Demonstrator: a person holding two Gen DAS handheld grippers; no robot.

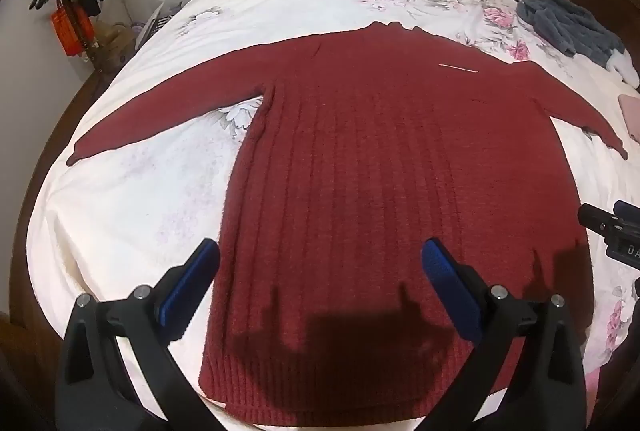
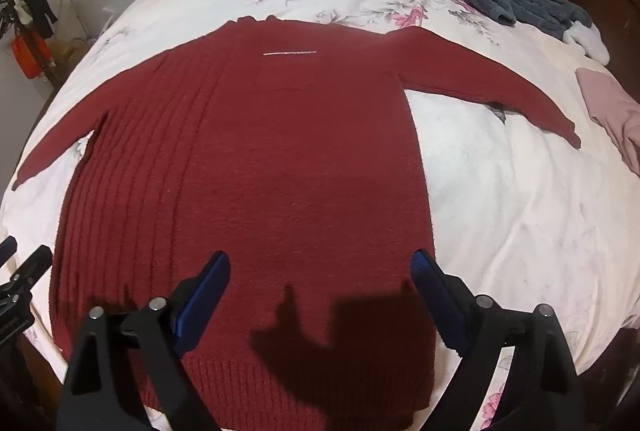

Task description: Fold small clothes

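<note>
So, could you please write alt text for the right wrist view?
A dark red sweater lies flat, sleeves spread, on a floral bedspread. The open right gripper hovers above its hem; a grey garment lies far right.

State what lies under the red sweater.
The red sweater lies flat on the floral white bedspread, which shows all around it. Anything beneath its body is covered.
</note>
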